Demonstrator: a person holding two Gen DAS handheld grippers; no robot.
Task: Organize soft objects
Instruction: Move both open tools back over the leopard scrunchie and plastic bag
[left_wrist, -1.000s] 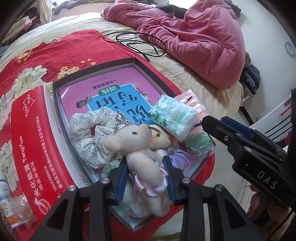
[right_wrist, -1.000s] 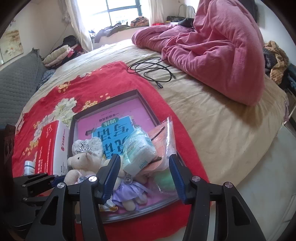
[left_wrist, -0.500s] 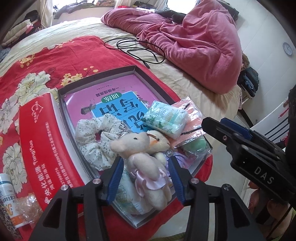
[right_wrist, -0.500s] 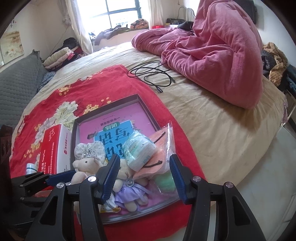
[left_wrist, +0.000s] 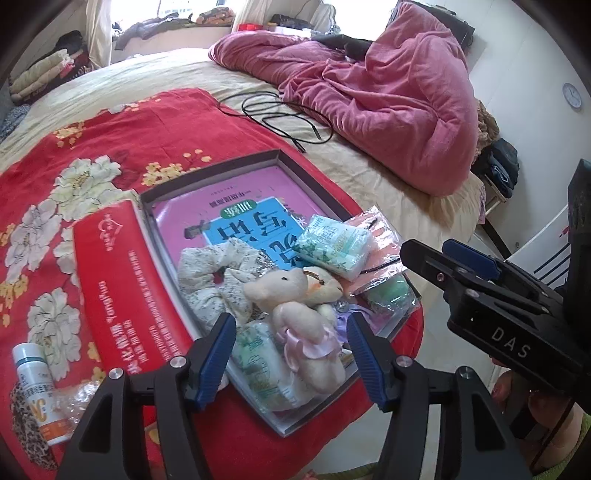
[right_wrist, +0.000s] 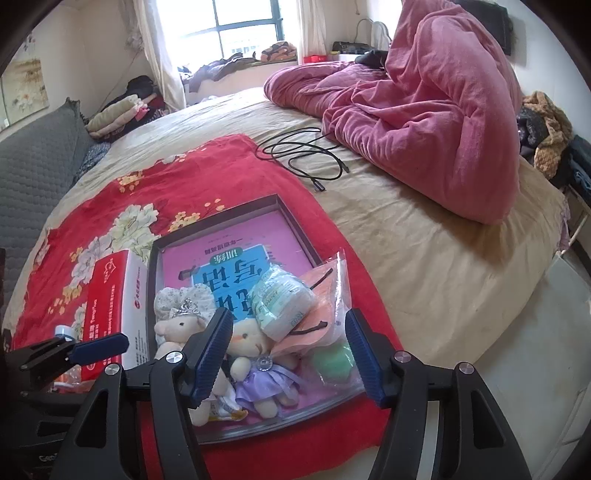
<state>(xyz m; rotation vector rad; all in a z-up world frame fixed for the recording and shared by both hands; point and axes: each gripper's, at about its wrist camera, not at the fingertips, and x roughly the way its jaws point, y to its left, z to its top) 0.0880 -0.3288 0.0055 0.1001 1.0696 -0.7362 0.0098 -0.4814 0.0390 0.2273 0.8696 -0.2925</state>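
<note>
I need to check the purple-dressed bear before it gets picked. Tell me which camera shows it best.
The right wrist view. There the purple-dressed bear lies face up in the tray, with its face, dress and legs showing. In the left wrist view the pink-dressed bear covers most of it; only its head and some purple fabric show.

Left wrist view: looks steeply down, at close range, past its own claw (left_wrist: 291, 350) onto the shallow tray (left_wrist: 236, 162) on the bed (left_wrist: 369, 173). Right wrist view: likewise angled downward, set slightly farther back, facing the window (right_wrist: 243, 26). Both share the tray (right_wrist: 229, 216), red floral cloth (left_wrist: 110, 147) and pink quilt (right_wrist: 443, 110).
</note>
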